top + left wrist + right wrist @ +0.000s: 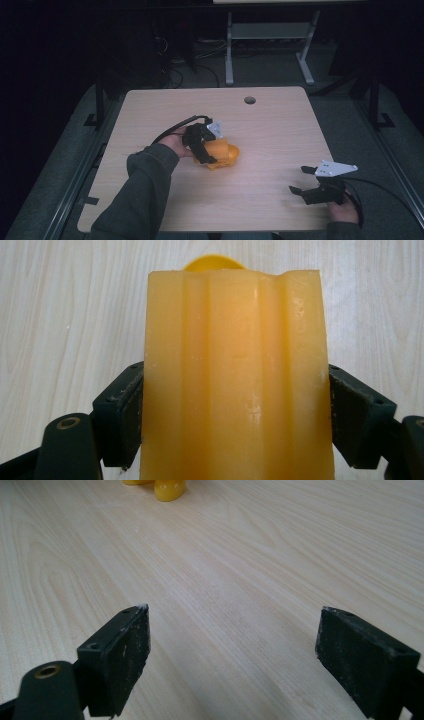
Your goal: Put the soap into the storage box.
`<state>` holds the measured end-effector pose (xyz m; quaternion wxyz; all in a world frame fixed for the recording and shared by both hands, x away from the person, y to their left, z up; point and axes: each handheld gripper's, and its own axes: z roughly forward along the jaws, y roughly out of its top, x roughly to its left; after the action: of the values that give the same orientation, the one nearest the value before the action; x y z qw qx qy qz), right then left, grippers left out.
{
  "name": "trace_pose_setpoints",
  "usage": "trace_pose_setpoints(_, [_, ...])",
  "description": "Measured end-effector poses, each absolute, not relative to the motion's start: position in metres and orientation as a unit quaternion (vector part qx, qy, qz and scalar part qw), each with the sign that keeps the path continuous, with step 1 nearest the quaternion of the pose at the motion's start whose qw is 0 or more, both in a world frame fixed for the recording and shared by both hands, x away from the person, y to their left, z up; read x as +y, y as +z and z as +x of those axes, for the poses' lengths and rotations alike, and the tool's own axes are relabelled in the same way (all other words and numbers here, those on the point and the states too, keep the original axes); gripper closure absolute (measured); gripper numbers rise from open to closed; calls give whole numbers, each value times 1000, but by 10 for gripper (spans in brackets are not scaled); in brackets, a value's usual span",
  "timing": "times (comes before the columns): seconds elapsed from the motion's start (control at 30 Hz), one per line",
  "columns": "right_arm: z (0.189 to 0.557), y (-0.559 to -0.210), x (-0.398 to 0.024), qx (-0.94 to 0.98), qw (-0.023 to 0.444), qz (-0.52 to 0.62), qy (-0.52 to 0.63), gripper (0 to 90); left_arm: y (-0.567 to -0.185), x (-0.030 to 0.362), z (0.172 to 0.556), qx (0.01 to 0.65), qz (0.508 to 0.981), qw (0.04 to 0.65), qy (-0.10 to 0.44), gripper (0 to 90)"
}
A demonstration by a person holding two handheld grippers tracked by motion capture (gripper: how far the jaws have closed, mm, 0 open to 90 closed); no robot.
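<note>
The left gripper (212,150) is clamped on an orange block (235,375), its jaws pressing the block's two sides in the left gripper view. The block sits near the middle of the table (280,125), and a rounder yellow piece (233,150) peeks out at its far end; whether the two are joined or merely touching cannot be told. The grasp looks done, so what seems left is to lift or carry the block somewhere, though the pictures show no target.

The right gripper (302,181) hangs low over the table's near right corner with its jaws spread wide and nothing between them, well apart from the block. It appears to wait its turn.

Room is ample: bare wood lies all around the block, and the only feature is a small round hole (249,100) by the far edge. The right gripper is close to the near edge, so any move there is best made inward.
</note>
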<state>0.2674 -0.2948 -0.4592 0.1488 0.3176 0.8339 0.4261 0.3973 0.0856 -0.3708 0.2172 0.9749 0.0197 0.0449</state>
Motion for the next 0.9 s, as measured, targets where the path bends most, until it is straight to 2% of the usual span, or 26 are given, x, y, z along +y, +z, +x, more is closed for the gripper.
trace_pose_setpoints(0.9, [267, -458, -295, 833, 142, 318, 430, 137, -377, 61, 407, 5, 976, 213, 39, 208])
